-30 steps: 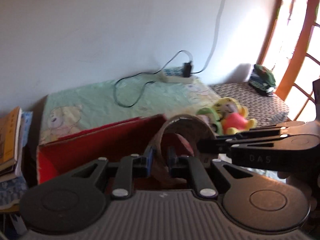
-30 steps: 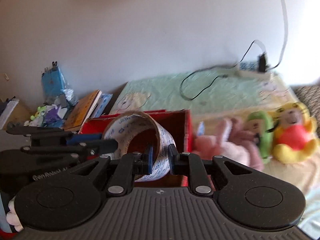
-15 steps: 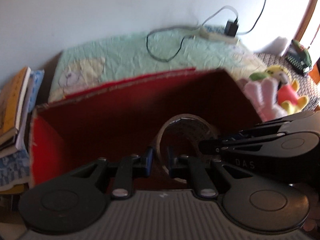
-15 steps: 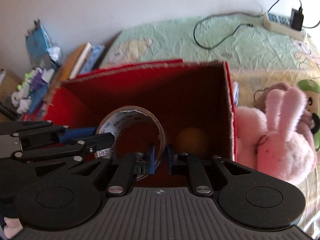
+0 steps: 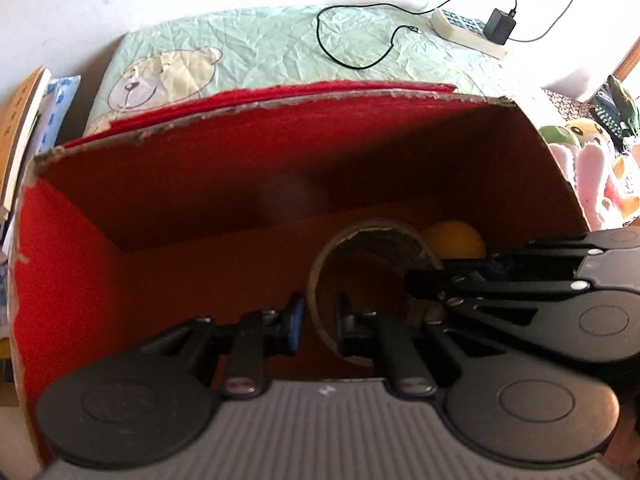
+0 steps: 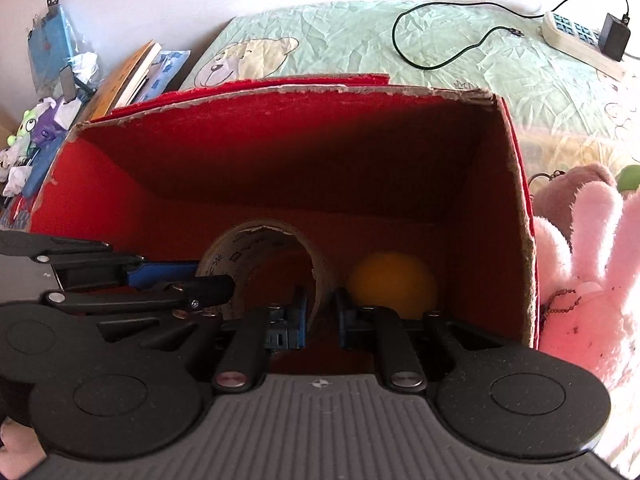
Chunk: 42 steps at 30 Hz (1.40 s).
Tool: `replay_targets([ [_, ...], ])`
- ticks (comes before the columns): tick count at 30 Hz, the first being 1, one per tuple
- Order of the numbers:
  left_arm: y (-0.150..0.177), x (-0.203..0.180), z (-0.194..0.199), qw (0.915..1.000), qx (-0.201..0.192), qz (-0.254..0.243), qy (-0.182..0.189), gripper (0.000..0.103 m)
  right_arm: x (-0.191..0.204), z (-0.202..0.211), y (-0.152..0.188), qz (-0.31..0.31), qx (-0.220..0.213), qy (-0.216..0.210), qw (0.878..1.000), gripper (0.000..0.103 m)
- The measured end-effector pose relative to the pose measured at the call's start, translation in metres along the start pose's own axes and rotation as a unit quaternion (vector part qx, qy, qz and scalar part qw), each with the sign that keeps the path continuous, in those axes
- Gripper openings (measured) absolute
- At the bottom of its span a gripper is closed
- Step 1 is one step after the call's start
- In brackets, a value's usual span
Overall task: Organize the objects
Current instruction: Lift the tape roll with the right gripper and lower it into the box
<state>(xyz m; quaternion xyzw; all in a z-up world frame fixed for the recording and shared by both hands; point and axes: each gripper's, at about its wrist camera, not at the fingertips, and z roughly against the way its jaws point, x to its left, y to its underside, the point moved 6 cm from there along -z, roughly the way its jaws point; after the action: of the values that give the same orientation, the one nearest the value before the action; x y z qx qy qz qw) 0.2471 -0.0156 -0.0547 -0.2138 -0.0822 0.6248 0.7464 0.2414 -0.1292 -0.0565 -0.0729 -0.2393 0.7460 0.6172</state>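
Left gripper [image 5: 318, 322]: fingers straddle the near-left wall of the tape roll [image 5: 372, 258], a slim gap showing on each side; grip not certain.
Right gripper [image 6: 322, 314]: fingers bracket the roll's right wall; whether they pinch it, I cannot tell.
Tape roll: standing on edge inside the red cardboard box [image 6: 280, 152], down at its floor (printed lettering on the inner face).
Orange ball [image 6: 394, 282]: on the box floor, just right of the roll, near the right wall.
Pink plush rabbit [image 6: 588, 276]: outside the box, against its right wall.
Bear-print sheet [image 6: 360, 44]: beyond the box's far edge.
Power strip [image 6: 580, 42]: far right, charger plugged in.
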Motion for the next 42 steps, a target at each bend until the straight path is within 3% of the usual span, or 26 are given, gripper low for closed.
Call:
replay_targets([
  [3,0.000,0.001,0.001,1.0000,-0.002,0.009,0.000,0.010,-0.001,0.000,0.001,-0.003,-0.013,0.013,1.000,0.009],
  [9,-0.003,0.003,0.012,0.9990,-0.040,0.014,-0.013,0.035,-0.002,0.003,0.002,-0.017,-0.038,0.026,0.999,0.007],
  [16,-0.005,0.003,0.018,0.9966,-0.065,0.015,-0.050,0.047,-0.006,0.011,0.006,-0.035,-0.088,0.019,0.995,0.008],
  [25,-0.010,0.002,0.014,0.9909,-0.070,-0.011,-0.114,0.051,-0.006,0.009,0.008,-0.040,-0.102,0.017,0.994,0.009],
  [30,-0.011,0.004,0.012,0.9897,-0.068,-0.009,-0.125,0.055,-0.007,0.011,0.008,-0.049,-0.141,-0.003,0.989,0.011],
  [36,-0.013,0.011,0.012,0.9874,-0.071,0.013,-0.141,0.069,-0.007,0.016,0.010,-0.057,-0.161,-0.010,0.985,0.013],
  [38,-0.014,0.011,0.012,0.9870,-0.071,0.011,-0.143,0.068,-0.007,0.018,0.011,-0.058,-0.167,-0.013,0.984,0.014],
  [42,-0.012,0.009,0.012,0.9870,-0.069,0.005,-0.145,0.061,-0.003,0.003,0.005,-0.033,-0.102,-0.005,0.994,0.012],
])
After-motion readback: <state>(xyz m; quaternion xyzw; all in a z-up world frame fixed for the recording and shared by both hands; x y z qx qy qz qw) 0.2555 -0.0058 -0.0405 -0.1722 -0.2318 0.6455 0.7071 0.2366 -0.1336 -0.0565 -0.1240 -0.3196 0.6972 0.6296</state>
